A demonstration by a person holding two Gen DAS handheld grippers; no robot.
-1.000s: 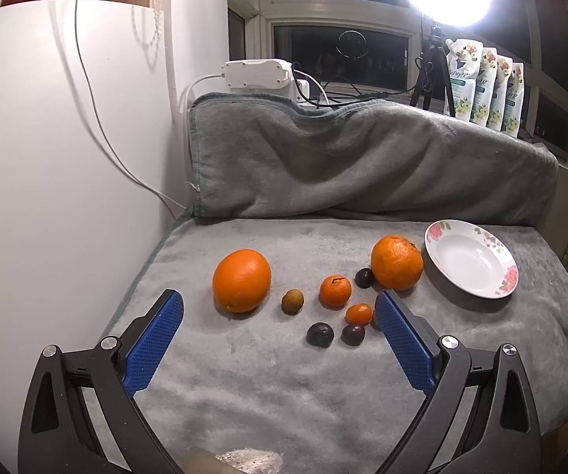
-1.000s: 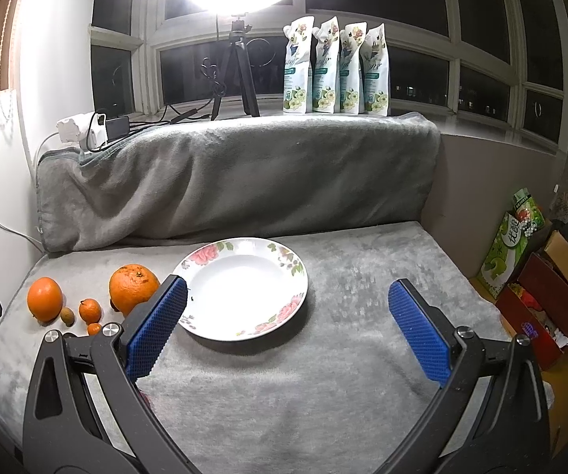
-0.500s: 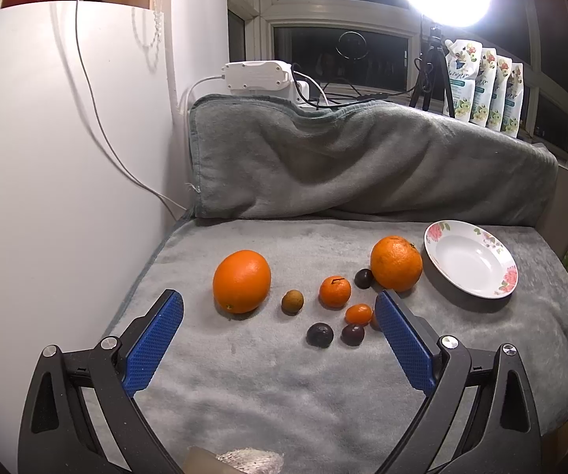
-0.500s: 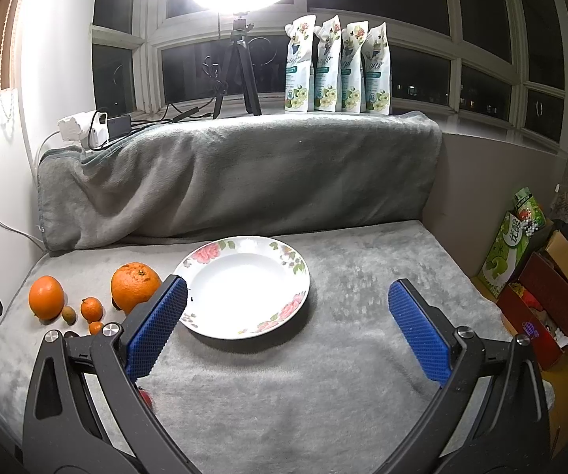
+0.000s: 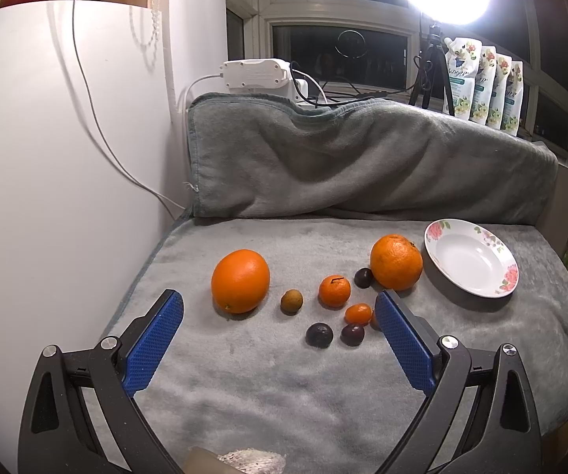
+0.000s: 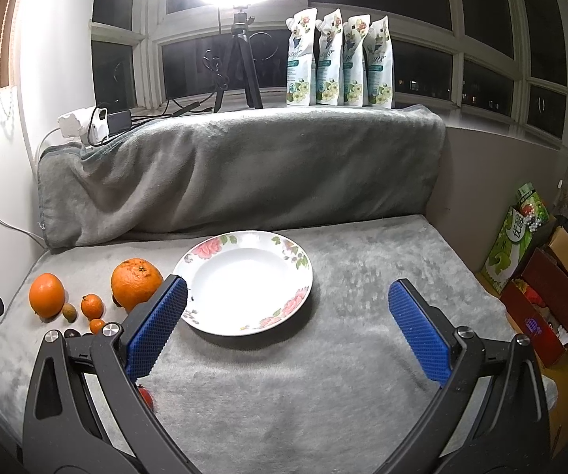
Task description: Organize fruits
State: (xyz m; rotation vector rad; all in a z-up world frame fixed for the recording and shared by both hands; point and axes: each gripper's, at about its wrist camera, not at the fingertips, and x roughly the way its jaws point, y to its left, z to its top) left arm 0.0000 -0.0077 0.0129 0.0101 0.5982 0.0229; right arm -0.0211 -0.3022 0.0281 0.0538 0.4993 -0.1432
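Fruit lies on a grey blanket point(image 5: 284, 387): a smooth orange point(image 5: 240, 280), a bumpy orange point(image 5: 396, 262), a mandarin point(image 5: 334, 290), a kumquat point(image 5: 358, 313), a brown longan point(image 5: 291, 301) and three dark plums point(image 5: 319, 334). An empty white floral plate point(image 5: 470, 261) sits to their right. My left gripper point(image 5: 280, 331) is open and empty, just short of the small fruits. My right gripper point(image 6: 286, 322) is open and empty, in front of the plate point(image 6: 244, 281); the oranges point(image 6: 136, 283) lie to its left.
A blanket-covered backrest point(image 6: 244, 173) stands behind. A white wall point(image 5: 47, 158) with a cable bounds the left. A power strip point(image 5: 254, 74), a ring light tripod point(image 6: 240, 59) and pouches point(image 6: 339, 59) sit on the sill. Boxes point(image 6: 544, 292) stand on the floor at right.
Both grippers stay open and almost still. The right wrist view has crept slightly, so the plate and the oranges sit a touch further right.
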